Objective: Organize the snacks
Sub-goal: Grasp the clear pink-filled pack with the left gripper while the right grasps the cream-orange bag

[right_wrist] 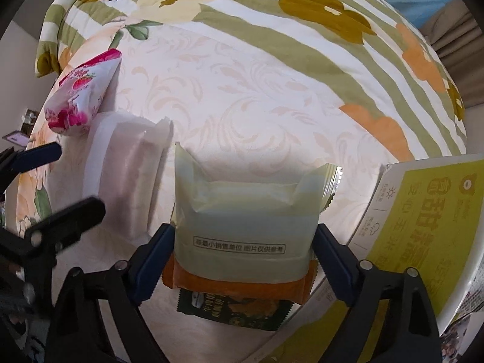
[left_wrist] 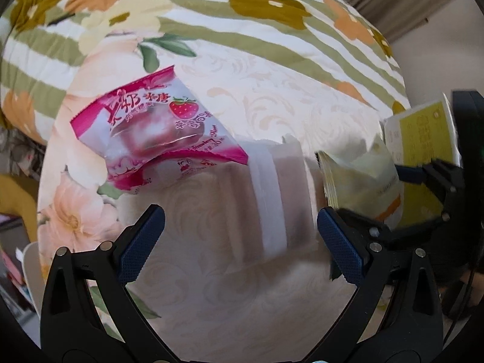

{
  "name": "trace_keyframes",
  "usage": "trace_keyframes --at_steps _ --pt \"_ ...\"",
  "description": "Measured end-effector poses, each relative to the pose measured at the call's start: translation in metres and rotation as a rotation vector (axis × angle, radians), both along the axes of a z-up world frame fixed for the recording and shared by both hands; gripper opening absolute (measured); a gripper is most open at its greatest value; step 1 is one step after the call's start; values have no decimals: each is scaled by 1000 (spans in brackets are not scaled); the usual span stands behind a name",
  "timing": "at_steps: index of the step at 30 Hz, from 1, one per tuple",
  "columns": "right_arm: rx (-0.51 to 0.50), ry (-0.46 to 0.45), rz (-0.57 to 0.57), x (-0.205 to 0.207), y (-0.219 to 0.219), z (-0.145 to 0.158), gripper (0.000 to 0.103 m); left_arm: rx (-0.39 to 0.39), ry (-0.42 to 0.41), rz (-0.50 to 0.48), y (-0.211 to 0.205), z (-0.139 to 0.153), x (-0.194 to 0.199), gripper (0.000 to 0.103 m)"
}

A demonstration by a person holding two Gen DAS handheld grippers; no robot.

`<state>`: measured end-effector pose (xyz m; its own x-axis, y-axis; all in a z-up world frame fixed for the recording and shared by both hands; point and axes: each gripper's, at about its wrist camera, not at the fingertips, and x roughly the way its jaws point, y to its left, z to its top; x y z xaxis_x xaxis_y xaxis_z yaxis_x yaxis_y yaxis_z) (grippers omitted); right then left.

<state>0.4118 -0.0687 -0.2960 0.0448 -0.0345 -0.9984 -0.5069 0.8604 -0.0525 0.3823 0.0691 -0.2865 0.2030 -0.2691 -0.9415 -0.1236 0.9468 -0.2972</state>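
Note:
My right gripper [right_wrist: 243,227] points down at a pale green snack packet [right_wrist: 245,224] with an orange bottom band, and its blue pads touch both sides of it. This packet lies on top of a dark green packet [right_wrist: 233,311]. My left gripper [left_wrist: 241,211] hangs open above a white wrapped packet [left_wrist: 269,193], touching nothing. A pink strawberry candy packet [left_wrist: 157,130] lies just beyond and left of the white one. In the left wrist view the pale green packet [left_wrist: 360,178] shows at the right, with the right gripper's fingers [left_wrist: 438,181] around it.
Everything lies on a cream patterned bed cover [right_wrist: 242,90]. A green-striped flowered quilt [right_wrist: 272,15] is bunched along the far side. A yellow-green carton [right_wrist: 429,230] stands close to the right of the pale green packet. Room furniture shows past the left edge.

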Motion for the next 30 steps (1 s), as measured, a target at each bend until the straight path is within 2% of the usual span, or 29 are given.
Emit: trace_keyframes --at_steps 4,11,16,20,23,25,28,30 --pt "9 27 53 -6 2 0 88 -2 18 0 -7 -6 5 100" --pt "57 83 57 -14 -1 0 88 52 38 -33 -31 -18 12 100" --pt "51 91 53 -13 0 -2 88 107 29 -34 -37 -21 14 100" --pt "55 93 50 -11 1 -3 88 156 25 -40 -40 -20 15 92" --pt "50 87 54 -14 2 -1 88 184 31 -46 -44 -20 17 92" --pt "44 80 59 -14 3 -2 88 230 27 -66 -52 -22 21 91" --pt "33 70 66 -19 3 -1 88 288 -2 -106 -60 -22 22 84" --pt "27 63 67 -22 3 -1 88 292 -21 -135 -64 -18 20 67"
